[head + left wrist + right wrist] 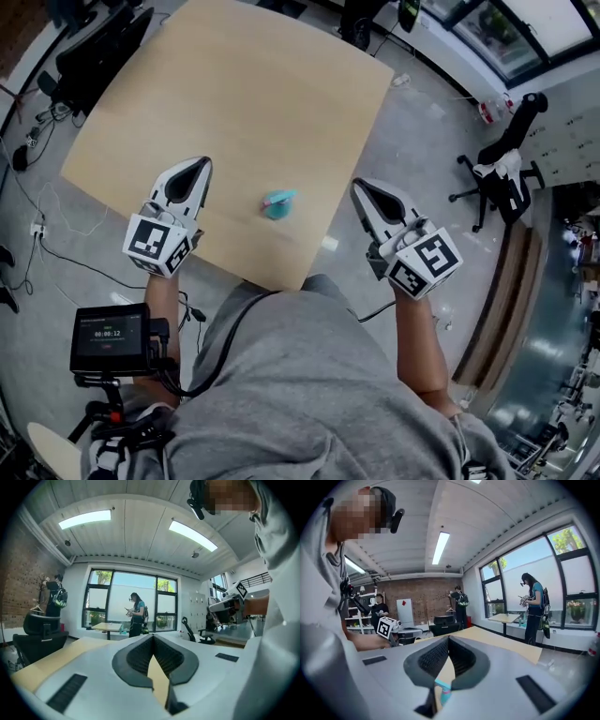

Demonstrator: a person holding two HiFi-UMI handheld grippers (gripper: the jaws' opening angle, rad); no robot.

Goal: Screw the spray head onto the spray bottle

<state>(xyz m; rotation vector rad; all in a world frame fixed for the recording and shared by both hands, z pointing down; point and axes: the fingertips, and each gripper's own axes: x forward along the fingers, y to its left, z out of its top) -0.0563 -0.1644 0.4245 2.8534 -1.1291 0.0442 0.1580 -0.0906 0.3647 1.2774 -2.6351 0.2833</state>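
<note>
A small teal spray bottle piece [278, 203] with a paler blue top lies on the wooden table [234, 103] near its front edge; I cannot tell bottle from spray head. My left gripper [203, 162] hovers to its left, jaws shut and empty. My right gripper [357, 186] is off the table's right corner, also shut and empty. In the left gripper view the gripper [153, 636] has its pads together with only tabletop showing below them. The right gripper view shows that gripper [448, 639] closed, with the teal piece [445, 692] through the lower gap, farther off.
A black office chair [502, 173] stands on the floor to the right, and dark chairs [98, 47] at the table's far left. A small screen device [111, 339] hangs by my left side. A person [533, 606] stands near the windows.
</note>
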